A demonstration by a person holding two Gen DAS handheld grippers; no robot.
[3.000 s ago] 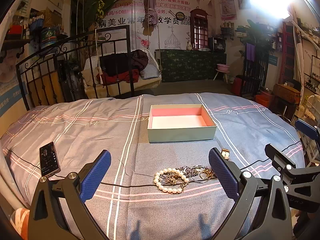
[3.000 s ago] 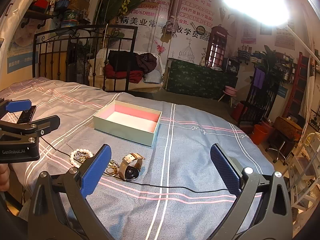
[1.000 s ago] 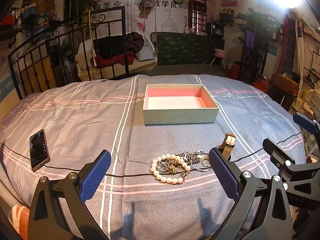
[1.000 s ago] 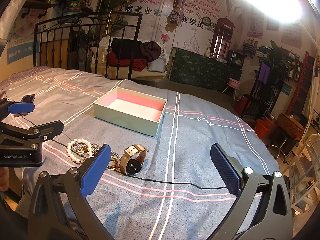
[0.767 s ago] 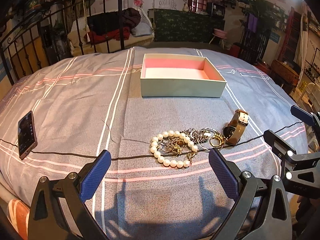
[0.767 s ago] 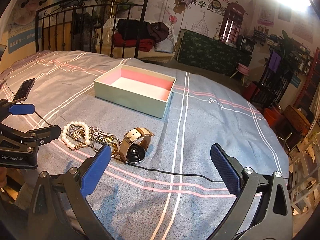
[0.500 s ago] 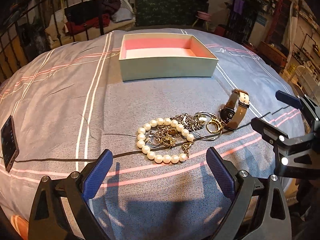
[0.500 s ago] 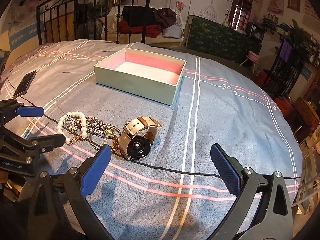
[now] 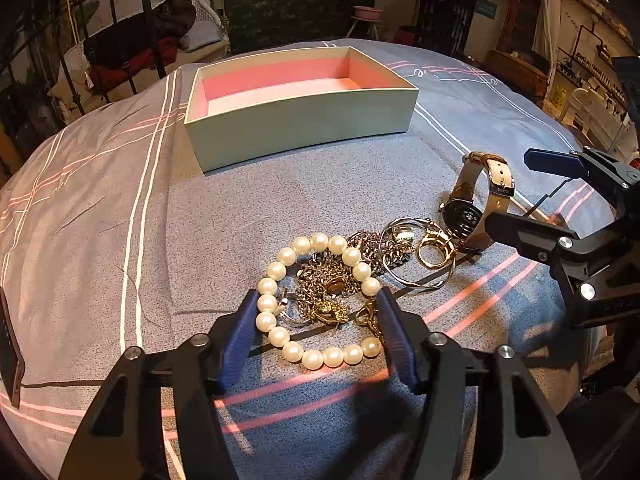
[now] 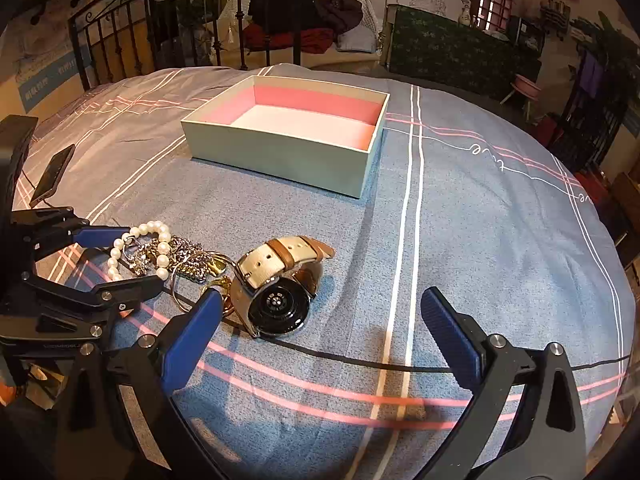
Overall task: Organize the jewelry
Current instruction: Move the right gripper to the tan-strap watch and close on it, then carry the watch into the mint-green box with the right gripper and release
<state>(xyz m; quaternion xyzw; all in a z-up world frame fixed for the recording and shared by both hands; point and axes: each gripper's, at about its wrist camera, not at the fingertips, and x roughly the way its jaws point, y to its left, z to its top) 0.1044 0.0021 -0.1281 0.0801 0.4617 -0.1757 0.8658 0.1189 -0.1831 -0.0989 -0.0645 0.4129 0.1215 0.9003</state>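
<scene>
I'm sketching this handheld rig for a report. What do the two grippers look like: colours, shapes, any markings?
Both look alike. The left gripper and the right gripper have matte black angular frames with triangular cut-outs and silver screw heads at the joints. Each finger carries a long blue ribbed pad. The left gripper's body shows small pale lettering in the right wrist view, too faint to read. No cables or sleeves show.
</scene>
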